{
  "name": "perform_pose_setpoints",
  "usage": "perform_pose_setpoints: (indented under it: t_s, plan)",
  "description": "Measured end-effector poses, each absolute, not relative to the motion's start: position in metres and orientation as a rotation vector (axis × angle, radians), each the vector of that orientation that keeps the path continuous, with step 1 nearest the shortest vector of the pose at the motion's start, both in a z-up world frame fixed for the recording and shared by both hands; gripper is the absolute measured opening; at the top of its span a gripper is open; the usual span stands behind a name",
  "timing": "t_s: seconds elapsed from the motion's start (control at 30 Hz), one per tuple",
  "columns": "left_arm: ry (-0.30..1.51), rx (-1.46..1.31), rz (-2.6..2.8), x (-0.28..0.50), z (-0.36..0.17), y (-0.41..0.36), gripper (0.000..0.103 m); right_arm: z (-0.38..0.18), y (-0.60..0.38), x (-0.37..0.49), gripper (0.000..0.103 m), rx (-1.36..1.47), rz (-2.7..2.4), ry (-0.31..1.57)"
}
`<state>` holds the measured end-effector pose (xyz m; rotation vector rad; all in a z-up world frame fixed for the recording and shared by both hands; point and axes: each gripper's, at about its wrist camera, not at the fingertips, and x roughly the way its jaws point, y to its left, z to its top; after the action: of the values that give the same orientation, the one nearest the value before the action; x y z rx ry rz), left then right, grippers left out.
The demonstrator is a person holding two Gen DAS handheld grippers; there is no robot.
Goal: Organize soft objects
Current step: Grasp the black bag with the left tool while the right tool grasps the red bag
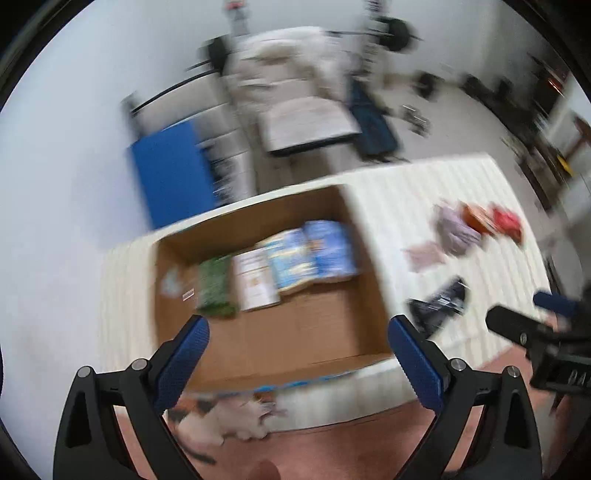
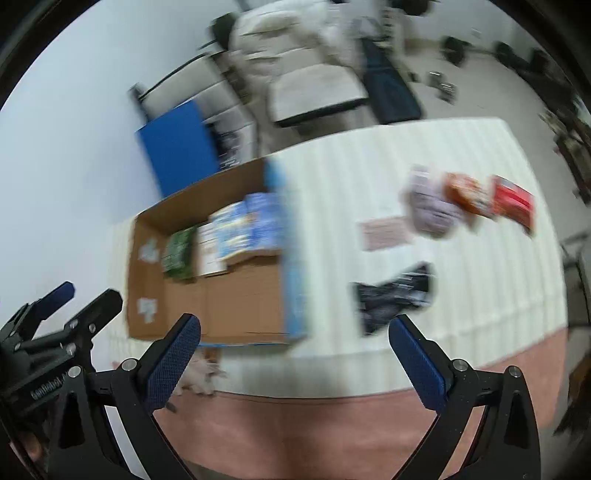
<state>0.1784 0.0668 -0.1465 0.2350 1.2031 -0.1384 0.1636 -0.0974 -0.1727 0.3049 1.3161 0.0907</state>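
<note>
Both views are motion-blurred. A cardboard box [image 1: 258,332] stands on a white ribbed mattress [image 1: 424,192] and holds a row of soft packets, green, white and blue [image 1: 295,254]. My left gripper [image 1: 297,328] is open and empty above the box's near side. Loose soft items lie right of the box: a dark cloth [image 2: 395,295], a pink piece [image 2: 384,230], a lilac bundle [image 2: 432,210], an orange packet [image 2: 467,195] and a red packet [image 2: 513,203]. My right gripper [image 2: 295,328] is open and empty above the mattress's near edge, between the box [image 2: 221,295] and the dark cloth.
A cat [image 1: 225,417] lies on the reddish floor by the mattress's near edge. A blue panel [image 1: 173,177], a beige recliner [image 1: 295,110] and weight equipment [image 1: 399,33] stand beyond the mattress. Each gripper shows at the edge of the other's view.
</note>
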Motion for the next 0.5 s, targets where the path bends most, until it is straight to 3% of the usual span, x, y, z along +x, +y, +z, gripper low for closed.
perform_pose_setpoints:
  t_s: [0.13, 0.27, 0.5]
  plan:
    - [1.236, 0.433, -0.295, 0.189, -0.180, -0.023, 0.099, -0.186, -0.183, 0.147, 0.103, 0.332, -0.051, 1.352]
    - [1.318, 0.670, -0.433, 0.194, -0.248, -0.104, 0.099, -0.207, -0.258, 0.133, 0.103, 0.348, -0.158, 1.400]
    - [1.539, 0.843, -0.446, 0.208, -0.365, -0.153, 0.099, -0.260, -0.334, 0.125, 0.103, 0.325, -0.214, 1.493]
